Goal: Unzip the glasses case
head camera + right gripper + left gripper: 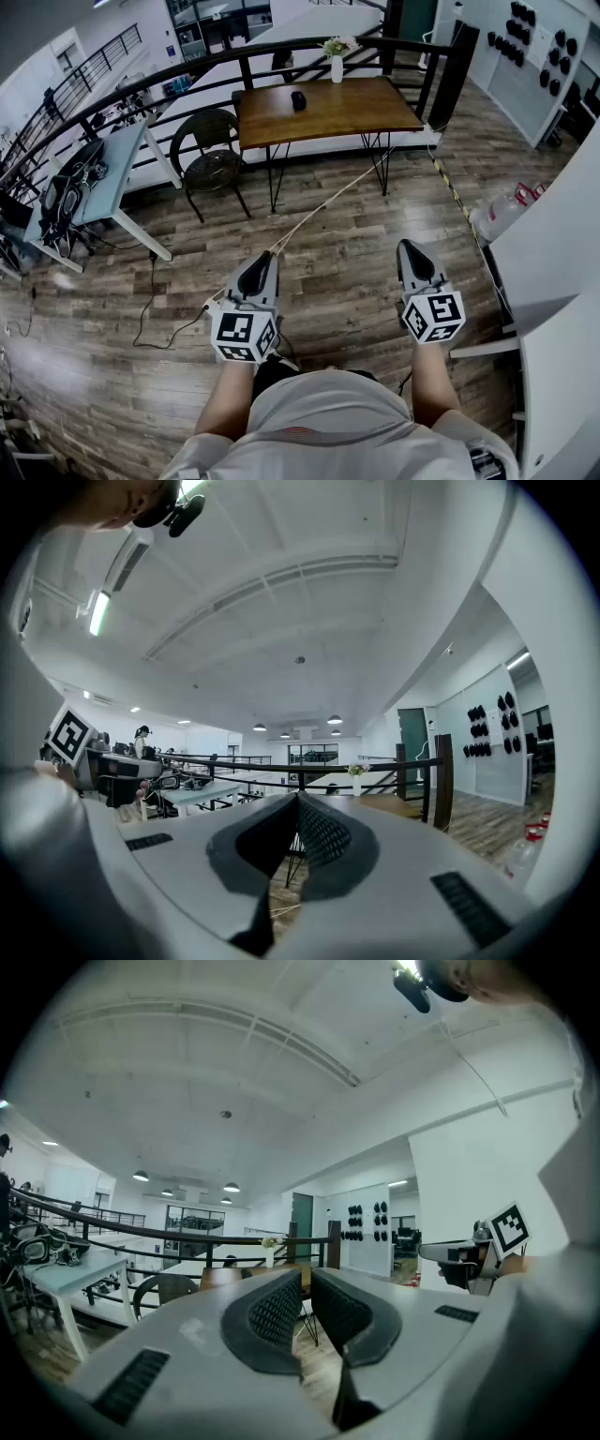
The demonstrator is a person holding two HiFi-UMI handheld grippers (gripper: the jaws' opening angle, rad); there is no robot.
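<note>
The glasses case (pixel 298 99) is a small dark object lying on a brown wooden table (pixel 361 111) several steps ahead of me. Both grippers are held level at waist height, far short of that table. My left gripper (pixel 265 258) has its jaws closed together with nothing between them, and the same shows in the left gripper view (pixel 307 1274). My right gripper (pixel 410 246) is likewise shut and empty, as the right gripper view (pixel 298 799) confirms. The two grippers are side by side, about a shoulder's width apart.
A white vase with flowers (pixel 337 66) stands at the table's far edge. A black chair (pixel 212 155) sits left of it, a light blue desk (pixel 108 173) with gear further left. A black railing (pixel 281 52) runs behind. A white counter (pixel 553 244) is at my right; a cable (pixel 309 216) crosses the wooden floor.
</note>
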